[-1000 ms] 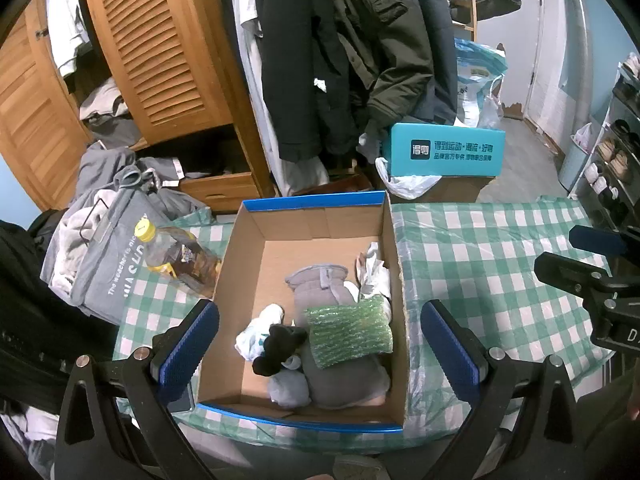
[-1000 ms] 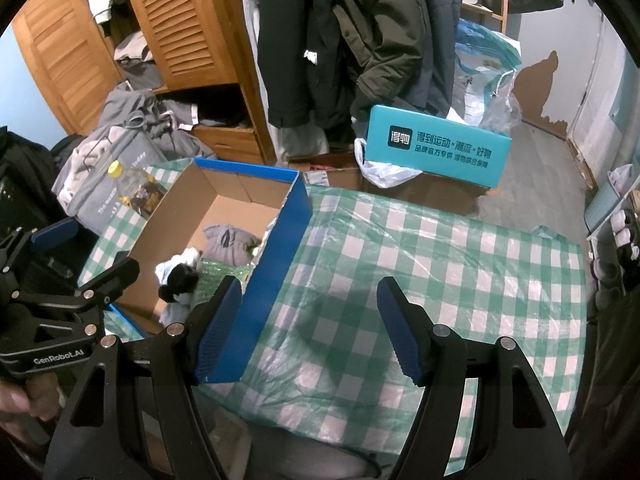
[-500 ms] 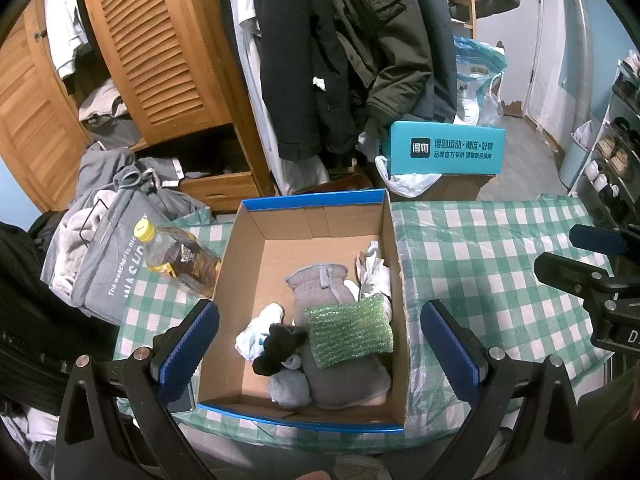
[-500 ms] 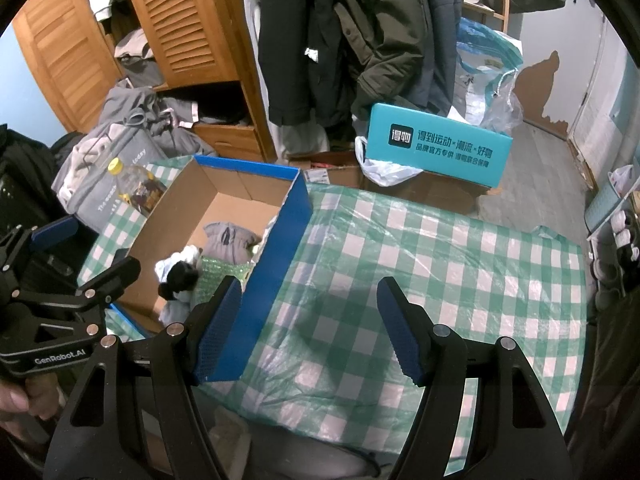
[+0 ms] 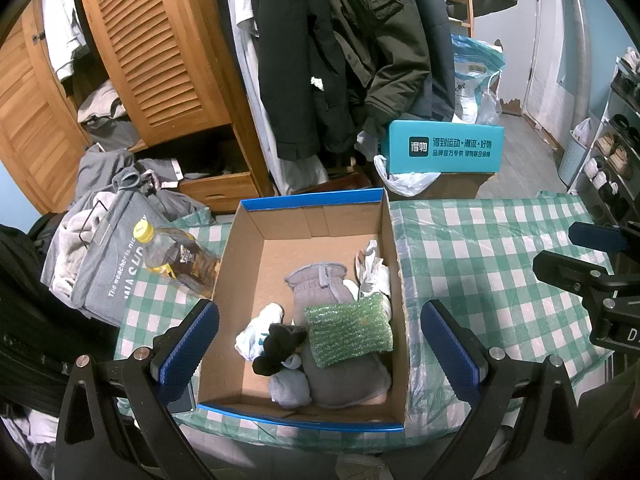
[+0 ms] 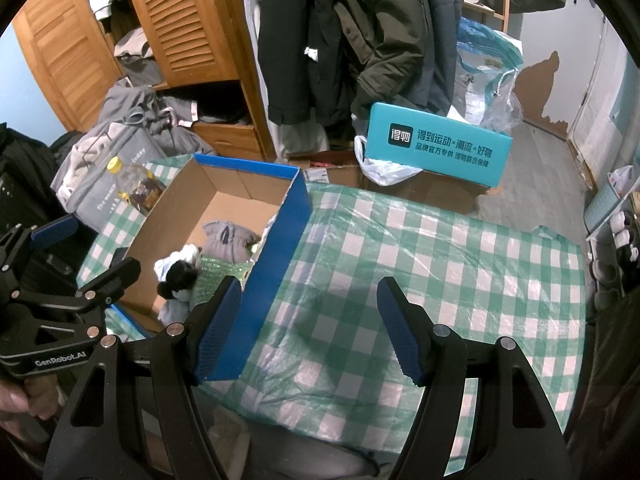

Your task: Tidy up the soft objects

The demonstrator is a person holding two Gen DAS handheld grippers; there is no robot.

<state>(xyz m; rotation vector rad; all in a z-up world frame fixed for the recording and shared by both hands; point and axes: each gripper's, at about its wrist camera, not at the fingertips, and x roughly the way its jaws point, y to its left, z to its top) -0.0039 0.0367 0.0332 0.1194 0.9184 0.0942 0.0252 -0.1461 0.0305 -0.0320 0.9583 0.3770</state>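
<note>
1. hovering above the near edge of the table, the left gripper (image 5: 318, 344) has its two blue pads spread wide and holds nothing; its fingers frame the near half of the cardboard box (image 5: 256, 264) from above.
2. the right gripper (image 6: 310, 330) is also spread wide and empty. it hangs over the bare checked tablecloth (image 6: 440, 264), just to the right of the blue box wall.
3. inside the box, at the near right corner, lie the soft things: a grey glove (image 5: 340, 368), a green bubble-wrap piece (image 5: 348, 330) resting on top of it, a black sock (image 5: 280, 344) and a white cloth (image 5: 256, 328) to the left, and a small pale grey ball (image 5: 288, 390) closest to the near wall.
4. the glove has its long axis from near to far, with the cuff pointing to the far wall of the box. the green piece lies across it, with its long axis from left to right.
5. i judge that the step is close to the end: no soft thing shows on the cloth outside the box, so the collecting seems done.
6. the next move, i think, is only a check or a small tidy: the left gripper would lower and close on something loose, if the pile needs it.
7. beyond the box a yellow-capped bottle (image 5: 176, 260) lies on the table, touching the left wall of the box.
</note>
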